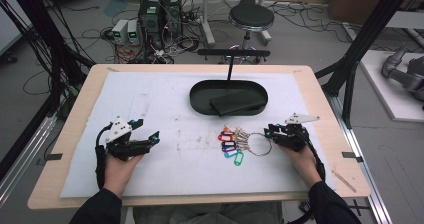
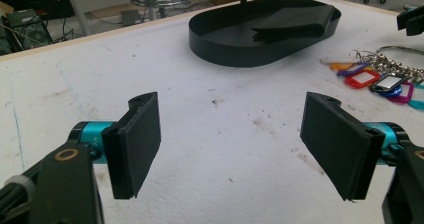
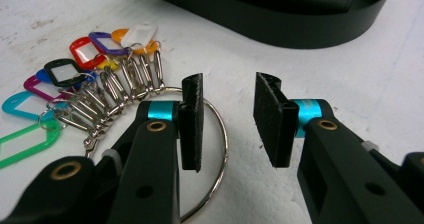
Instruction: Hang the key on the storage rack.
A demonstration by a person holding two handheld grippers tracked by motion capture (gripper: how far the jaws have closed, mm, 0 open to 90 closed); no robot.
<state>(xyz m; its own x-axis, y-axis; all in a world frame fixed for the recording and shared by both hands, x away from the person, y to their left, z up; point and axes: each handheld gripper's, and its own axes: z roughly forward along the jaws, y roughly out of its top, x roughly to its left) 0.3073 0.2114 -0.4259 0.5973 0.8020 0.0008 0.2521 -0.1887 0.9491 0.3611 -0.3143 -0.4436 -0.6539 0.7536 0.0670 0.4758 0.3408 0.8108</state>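
Steel key ring (plastic tags fanned) between right claw's parted rubber pads.

Shiny metal key ring, glossy plastic tags

My right gripper covers part of the key ring, whose lower arc runs off the picture's bottom edge. The green tag is cut at the left edge. The flat dark thing in the tray is perhaps a wallet.
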